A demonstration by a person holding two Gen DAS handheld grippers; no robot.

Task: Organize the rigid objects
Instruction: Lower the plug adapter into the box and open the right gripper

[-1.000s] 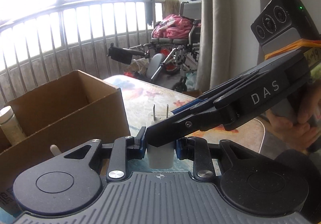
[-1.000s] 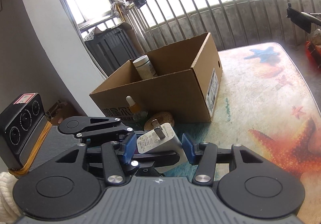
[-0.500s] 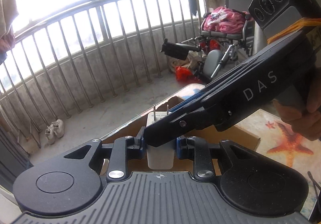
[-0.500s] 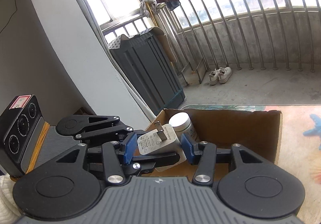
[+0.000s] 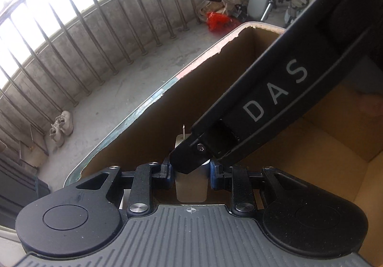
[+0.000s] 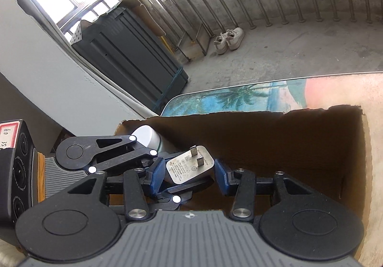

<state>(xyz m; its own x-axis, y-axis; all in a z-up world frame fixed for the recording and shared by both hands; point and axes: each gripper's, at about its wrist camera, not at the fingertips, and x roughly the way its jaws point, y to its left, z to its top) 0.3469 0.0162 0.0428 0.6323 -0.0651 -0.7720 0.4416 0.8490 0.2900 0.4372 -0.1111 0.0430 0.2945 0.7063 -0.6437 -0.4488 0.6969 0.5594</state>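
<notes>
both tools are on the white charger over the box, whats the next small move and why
Probably open the left tool and let the charger drop. It already hangs above the open cardboard box, beside a white-capped bottle. The right tool has just been closing, but its pads show gaps, so only the left one grips.

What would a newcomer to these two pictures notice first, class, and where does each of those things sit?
First, the white plug adapter, prongs up, pinched in the left claw right above the open cardboard box. The right claw frames it from the other side; its jaws have just been closing, but the pads stand clear of the adapter. Beyond the table's edge, pale shoes lie on the balcony floor by the railing.
</notes>
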